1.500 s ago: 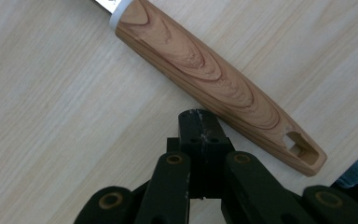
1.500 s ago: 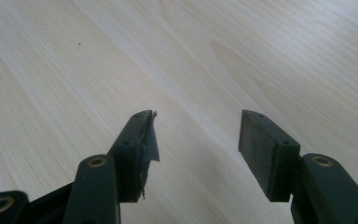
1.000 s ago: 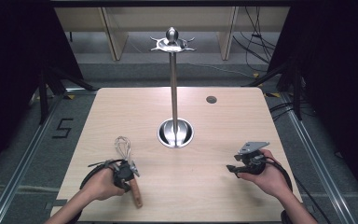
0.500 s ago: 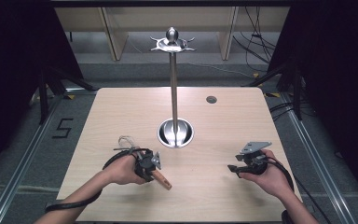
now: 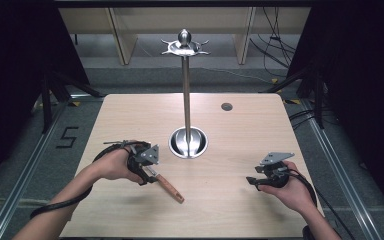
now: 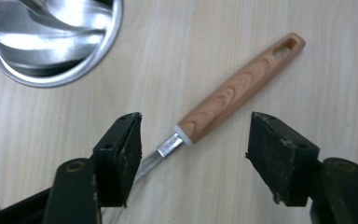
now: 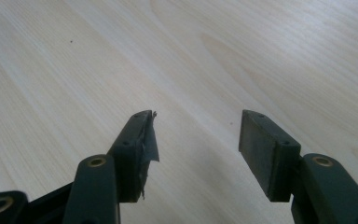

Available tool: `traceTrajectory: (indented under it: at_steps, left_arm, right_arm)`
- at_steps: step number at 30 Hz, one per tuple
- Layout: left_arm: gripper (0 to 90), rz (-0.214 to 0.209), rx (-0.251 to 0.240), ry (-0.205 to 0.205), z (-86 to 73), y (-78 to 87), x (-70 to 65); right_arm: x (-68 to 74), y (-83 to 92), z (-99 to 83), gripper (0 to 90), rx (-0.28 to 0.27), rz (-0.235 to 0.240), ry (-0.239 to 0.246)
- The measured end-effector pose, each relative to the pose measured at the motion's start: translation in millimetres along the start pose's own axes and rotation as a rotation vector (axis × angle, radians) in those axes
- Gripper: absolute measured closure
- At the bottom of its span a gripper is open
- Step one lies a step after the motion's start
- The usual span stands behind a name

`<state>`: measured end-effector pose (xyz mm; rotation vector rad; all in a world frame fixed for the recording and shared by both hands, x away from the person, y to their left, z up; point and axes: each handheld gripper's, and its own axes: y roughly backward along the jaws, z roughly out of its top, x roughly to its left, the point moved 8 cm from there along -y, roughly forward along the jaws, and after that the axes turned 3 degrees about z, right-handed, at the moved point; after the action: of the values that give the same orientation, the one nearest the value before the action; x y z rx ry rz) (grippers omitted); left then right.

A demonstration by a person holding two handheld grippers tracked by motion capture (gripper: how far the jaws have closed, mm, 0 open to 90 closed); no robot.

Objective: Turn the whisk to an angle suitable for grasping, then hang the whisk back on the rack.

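Observation:
A whisk with a wooden handle lies on the light wooden table, handle pointing toward the near right. My left gripper hovers over its wire end. In the left gripper view the handle and metal collar lie on the table between and beyond the jaws of the left gripper. Those jaws have just been opening, and the pads stand wide apart and clear of the whisk. My right gripper rests low at the near right, and the right gripper is open over bare wood.
A tall metal stand rises from a round shiny base at the table's middle, with a hooked crown on top. That base lies close beyond the left gripper. A small dark round spot marks the far right.
The left hand has carried the whisk rightward toward the stand base, swinging its handle to point near-right. Its jaws have opened and let go, and the whisk lies on the table. The right hand stays put.

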<state>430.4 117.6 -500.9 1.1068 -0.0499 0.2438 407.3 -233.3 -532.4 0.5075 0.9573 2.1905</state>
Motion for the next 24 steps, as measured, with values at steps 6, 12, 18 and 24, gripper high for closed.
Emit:
traceTrajectory:
  at_steps: [6,12,18,24]
  left_arm:
    - [33.1,0.008,0.017,-0.051,-0.4,-0.4,12.5]
    - [37.8,-0.049,0.045,-0.125,-0.9,-9.4,16.9]
    - [40.2,-0.087,0.122,-0.191,-5.8,-20.4,21.7]
    - [41.2,-0.132,0.155,-0.228,-10.5,-26.2,16.4]
  right_arm:
    - [-0.6,-4.0,4.2,45.6,0.01,0.002,0.04]
    - [-0.7,-2.6,1.9,45.6,0.013,0.006,0.035]
    - [-1.0,1.3,-2.7,45.6,0.012,-0.003,0.018]
    - [-1.2,6.1,-2.7,45.6,0.03,-0.008,0.049]
